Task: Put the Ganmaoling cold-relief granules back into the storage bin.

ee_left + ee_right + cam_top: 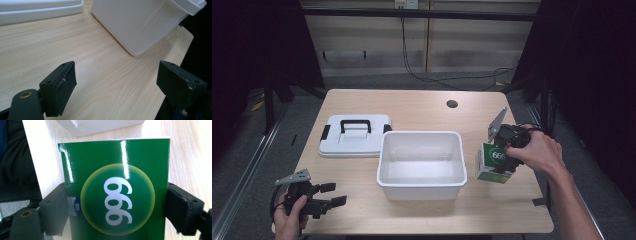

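Jaws of right gripper [117, 205] clamp green box [117, 195], bottom cut off; left gripper [117, 85] wide.

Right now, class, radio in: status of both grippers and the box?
Left gripper open, idle near table front. Right gripper shut on green box, right of white bin. Bin open, lid aside; nothing blocking.

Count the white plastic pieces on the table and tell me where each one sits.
2. The open white bin stands mid-table. Its flat lid, with black handle and latches, lies beside it toward the person's left, farther back. The green box in the right gripper isn't counted.
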